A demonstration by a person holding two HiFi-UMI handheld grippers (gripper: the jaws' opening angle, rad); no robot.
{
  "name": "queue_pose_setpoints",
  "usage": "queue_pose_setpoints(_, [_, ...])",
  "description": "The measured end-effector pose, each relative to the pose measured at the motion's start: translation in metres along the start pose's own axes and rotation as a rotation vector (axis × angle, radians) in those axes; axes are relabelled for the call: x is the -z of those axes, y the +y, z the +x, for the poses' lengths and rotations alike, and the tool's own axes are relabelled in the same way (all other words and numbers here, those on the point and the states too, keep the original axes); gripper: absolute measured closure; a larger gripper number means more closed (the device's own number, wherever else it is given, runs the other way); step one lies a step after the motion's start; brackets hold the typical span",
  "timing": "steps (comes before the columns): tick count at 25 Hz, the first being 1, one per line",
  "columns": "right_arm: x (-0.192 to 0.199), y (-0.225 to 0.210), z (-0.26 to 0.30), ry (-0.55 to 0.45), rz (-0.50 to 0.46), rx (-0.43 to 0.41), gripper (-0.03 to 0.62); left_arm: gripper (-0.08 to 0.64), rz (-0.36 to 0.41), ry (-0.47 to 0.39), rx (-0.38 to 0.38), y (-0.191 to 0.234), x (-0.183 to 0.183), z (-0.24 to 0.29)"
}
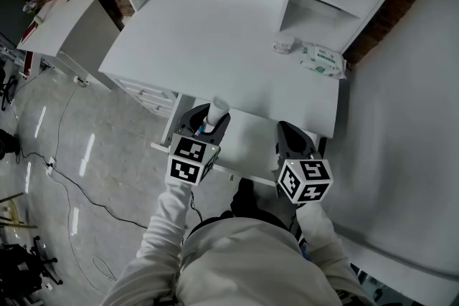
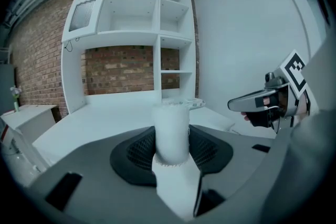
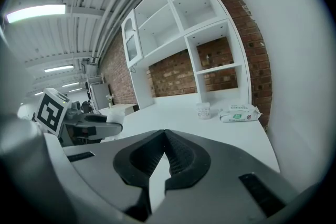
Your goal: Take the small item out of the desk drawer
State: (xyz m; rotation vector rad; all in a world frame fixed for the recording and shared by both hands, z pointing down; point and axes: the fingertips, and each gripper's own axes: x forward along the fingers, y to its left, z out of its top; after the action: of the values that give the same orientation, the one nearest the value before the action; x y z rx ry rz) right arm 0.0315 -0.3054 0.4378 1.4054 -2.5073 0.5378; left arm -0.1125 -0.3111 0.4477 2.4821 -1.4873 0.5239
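Extraction appears largely done: the left gripper pinches a small white cylinder, held above the open drawer. The right gripper is pressed together, empty. Set-down remains.

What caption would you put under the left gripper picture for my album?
Left gripper holding a small white cylinder, with the white desk, shelves and brick wall beyond.

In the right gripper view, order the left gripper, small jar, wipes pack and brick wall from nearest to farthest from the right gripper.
1. left gripper, at left, gripping white cylinder.
2. small jar and wipes pack, on the desk: too close to call.
3. brick wall, behind the shelves.
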Motion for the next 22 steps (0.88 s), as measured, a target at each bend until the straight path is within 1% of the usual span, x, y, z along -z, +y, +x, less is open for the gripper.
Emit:
queue_pose_setpoints(9, [-0.005, -0.004, -0.002, -0.016, -0.021, 0.004, 0.565, 0.372, -0.078, -0.107, -0.077, 0.015, -0.016, -0.021])
queue_pose_setpoints(14, [-0.008, -0.005, -0.004, -0.022, -0.029, 0.003, 0.565, 0.372, -0.114, -0.136, -0.101, 0.019, -0.018, -0.026])
queue_pose_setpoints(18, [-0.010, -0.003, -0.007, -0.028, -0.033, -0.007, 0.565, 0.372, -0.122, -0.155, -0.119, 0.019, -0.021, -0.032])
queue_pose_setpoints(22, [-0.012, -0.002, -0.008, -0.028, -0.057, -0.017, 0.566, 0.371, -0.140, -0.170, -0.124, 0.019, -0.024, -0.035])
